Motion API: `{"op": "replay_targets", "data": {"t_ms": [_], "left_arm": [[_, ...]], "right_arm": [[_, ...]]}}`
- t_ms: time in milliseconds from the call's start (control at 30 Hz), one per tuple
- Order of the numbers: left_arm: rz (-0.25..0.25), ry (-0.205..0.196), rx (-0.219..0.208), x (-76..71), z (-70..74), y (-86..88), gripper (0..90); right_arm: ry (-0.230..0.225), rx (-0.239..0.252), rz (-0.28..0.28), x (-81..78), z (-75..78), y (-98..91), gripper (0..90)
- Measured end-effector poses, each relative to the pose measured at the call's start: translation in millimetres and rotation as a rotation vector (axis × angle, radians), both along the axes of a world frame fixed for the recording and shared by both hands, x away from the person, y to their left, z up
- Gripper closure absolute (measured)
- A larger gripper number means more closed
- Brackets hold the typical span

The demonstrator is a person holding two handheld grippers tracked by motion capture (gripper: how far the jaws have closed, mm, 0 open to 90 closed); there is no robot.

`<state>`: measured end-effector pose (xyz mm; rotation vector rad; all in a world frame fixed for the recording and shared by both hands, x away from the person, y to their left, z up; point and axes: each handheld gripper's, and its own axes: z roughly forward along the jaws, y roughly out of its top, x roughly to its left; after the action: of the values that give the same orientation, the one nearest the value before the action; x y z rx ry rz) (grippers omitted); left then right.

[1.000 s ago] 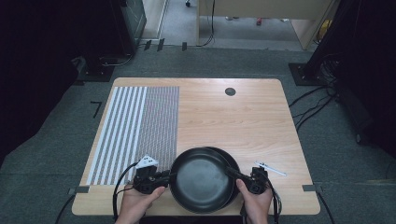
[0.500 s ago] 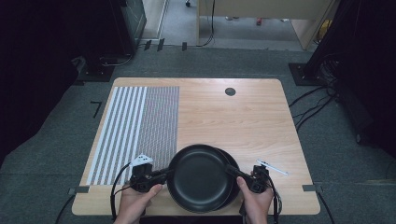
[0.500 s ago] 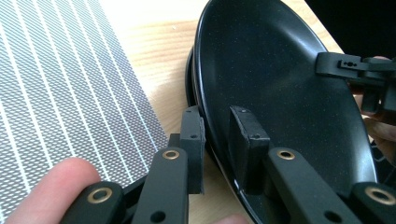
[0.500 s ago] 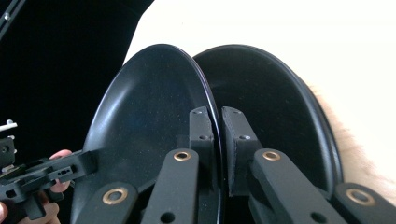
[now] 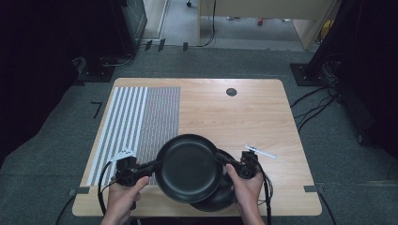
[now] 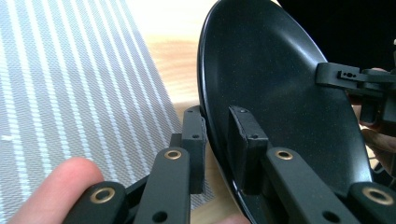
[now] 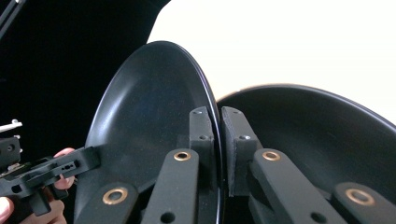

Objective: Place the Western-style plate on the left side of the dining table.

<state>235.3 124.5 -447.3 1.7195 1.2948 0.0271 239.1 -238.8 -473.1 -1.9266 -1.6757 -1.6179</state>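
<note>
A black plate (image 5: 188, 168) hangs above the table's front edge, gripped at both sides. My left gripper (image 5: 155, 165) is shut on its left rim, and my right gripper (image 5: 221, 159) is shut on its right rim. A second black plate (image 5: 224, 194) lies on the table below, mostly covered by the raised one. In the left gripper view the pads (image 6: 245, 140) pinch the plate (image 6: 280, 93) edge. In the right gripper view the jaws clamp the raised plate (image 7: 149, 116) at its rim, with the lower plate (image 7: 317, 140) behind.
A grey-and-white striped mat (image 5: 141, 117) covers the left part of the wooden table (image 5: 234, 117). A dark round cable hole (image 5: 231, 92) sits near the far edge. Cables lie on the carpet to the right (image 5: 309, 112).
Both hands have risen and moved away from the front edge, carrying the top plate. The second plate underneath now shows at the lower right.
</note>
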Motion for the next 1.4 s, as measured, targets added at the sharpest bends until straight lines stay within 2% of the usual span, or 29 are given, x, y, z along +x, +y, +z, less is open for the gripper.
{"op": "replay_targets", "data": {"t_ms": [167,467,633,900,1400], "left_arm": [[0.033,-0.008,-0.002,5.3,3.6,13.6,77.8],[0.1,-0.027,-0.03,18.8,11.6,52.1,78.1],[0.158,-0.026,-0.038,23.6,10.1,70.3,78.2],[0.212,-0.018,-0.047,35.6,6.8,91.9,78.2],[0.284,-0.004,-0.05,59.6,-1.0,115.1,78.1]], "right_arm": [[-0.006,-0.013,0.028,15.3,7.9,14.9,84.4],[-0.015,-0.015,0.099,51.5,21.3,52.2,84.7],[-0.015,-0.033,0.142,72.7,26.4,74.7,84.6],[-0.002,-0.044,0.202,105.2,26.4,101.9,84.6],[0.024,-0.048,0.255,150.3,19.2,131.8,84.4]]}}
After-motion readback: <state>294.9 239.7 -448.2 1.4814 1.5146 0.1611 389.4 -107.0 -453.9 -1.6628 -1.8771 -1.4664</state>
